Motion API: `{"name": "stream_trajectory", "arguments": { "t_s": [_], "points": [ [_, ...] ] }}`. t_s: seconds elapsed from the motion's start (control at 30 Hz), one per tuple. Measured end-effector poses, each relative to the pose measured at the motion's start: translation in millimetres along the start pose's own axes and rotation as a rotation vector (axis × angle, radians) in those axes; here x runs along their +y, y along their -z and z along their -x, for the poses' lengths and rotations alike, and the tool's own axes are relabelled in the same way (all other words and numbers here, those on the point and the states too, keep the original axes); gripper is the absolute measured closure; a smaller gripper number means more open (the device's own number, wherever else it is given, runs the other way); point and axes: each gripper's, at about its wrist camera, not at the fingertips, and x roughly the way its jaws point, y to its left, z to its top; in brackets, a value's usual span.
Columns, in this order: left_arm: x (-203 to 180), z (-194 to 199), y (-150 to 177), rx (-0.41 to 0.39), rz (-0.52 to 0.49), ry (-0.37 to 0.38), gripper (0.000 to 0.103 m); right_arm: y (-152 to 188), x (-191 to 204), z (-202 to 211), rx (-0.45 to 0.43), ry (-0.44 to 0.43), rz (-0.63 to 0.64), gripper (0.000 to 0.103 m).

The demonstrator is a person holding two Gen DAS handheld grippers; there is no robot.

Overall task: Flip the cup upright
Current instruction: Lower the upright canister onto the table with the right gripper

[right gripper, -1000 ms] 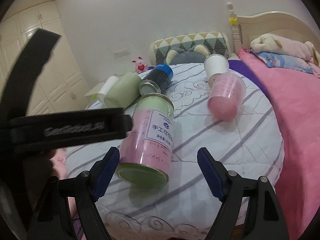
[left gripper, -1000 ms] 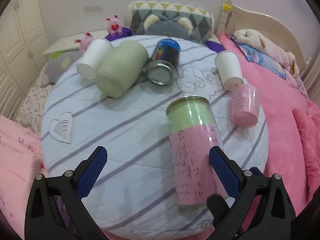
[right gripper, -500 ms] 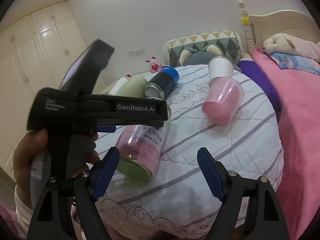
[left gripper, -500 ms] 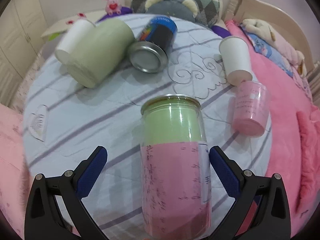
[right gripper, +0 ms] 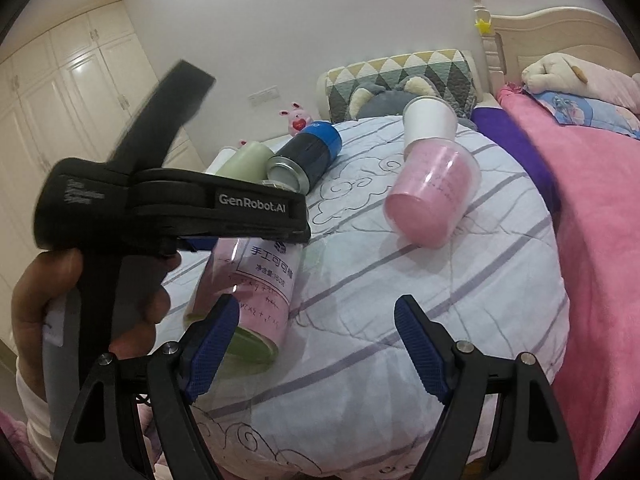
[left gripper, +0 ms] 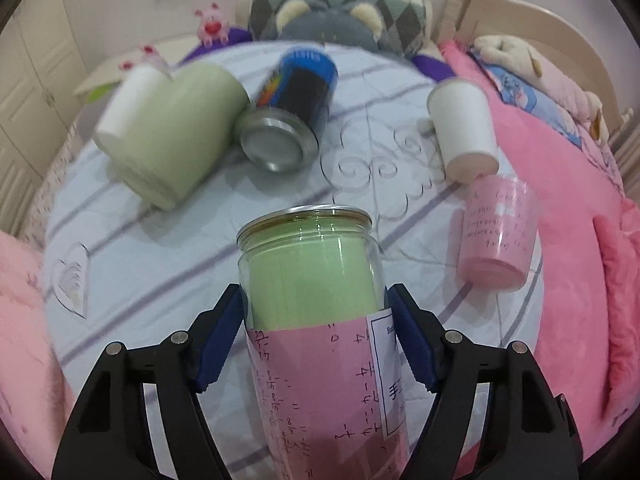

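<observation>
Left gripper point(left gripper: 316, 320) has closed in on the lying jar point(left gripper: 316, 308) since half a second ago: then its blue pads stood wide, well clear of the glass on both sides; now the jaws sit narrow, both pads pressed against the jar at the seam where the green filling meets the pink paper wrap. Judged a completed grasp, lift not begun. The jar lies on its side on the round striped cushion point(left gripper: 168, 256), at the near edge, metal-rimmed mouth pointing toward the cushion centre. From the right wrist view the jar's base point(right gripper: 240, 344) rests on the fabric, the black body of the left gripper point(right gripper: 180, 208) laid across it. Right gripper point(right gripper: 316, 320) hangs just beside the jar's base, jaws wide, holding nothing. Other lying items, all beyond the jar: green cup point(left gripper: 176, 136), blue can point(left gripper: 292, 120), white paper cup point(left gripper: 464, 128), pink cup point(left gripper: 496, 232); none touch the jar. Implication: next step should be to rotate the wrist to stand the jar up. Risk: smooth glass and loose paper wrap may slip in the pads; soft cushion gives poor footing.
</observation>
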Motion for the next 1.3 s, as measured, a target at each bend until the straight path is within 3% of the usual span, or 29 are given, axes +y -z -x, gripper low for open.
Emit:
{"name": "stream_trajectory", "arguments": {
  "t_s": [0.13, 0.3, 0.37, 0.73, 0.97, 1.3],
  "points": [
    [10.3, 18.7, -2.1, -0.099, -0.012, -0.014, 0.029, -1.4, 7.6, -8.1, 0.006, -0.010, 0.017, 0.022],
    [18.2, 41.2, -1.7, -0.264, -0.059, -0.090, 0.029, -5.5, 20.0, -20.9, -0.010, -0.023, 0.035, 0.022],
    [21.6, 44.2, -1.1, -0.293, -0.072, -0.096, 0.029, -6.6, 26.7, -28.1, -0.010, -0.013, 0.047, 0.022],
    [25.9, 50.1, 15.0, -0.386, -0.162, -0.063, 0.029, 1.9, 42.1, -44.6, 0.018, 0.018, 0.062, 0.022],
    [33.0, 59.3, 23.5, -0.427, -0.156, -0.037, 0.029, 4.8, 51.3, -46.1, -0.003, 0.038, 0.081, 0.022],
    [44.4, 56.2, 28.9, -0.386, -0.124, -0.004, 0.029, 8.9, 59.1, -55.9, 0.000, 0.071, 0.088, 0.022]
  ]
}}
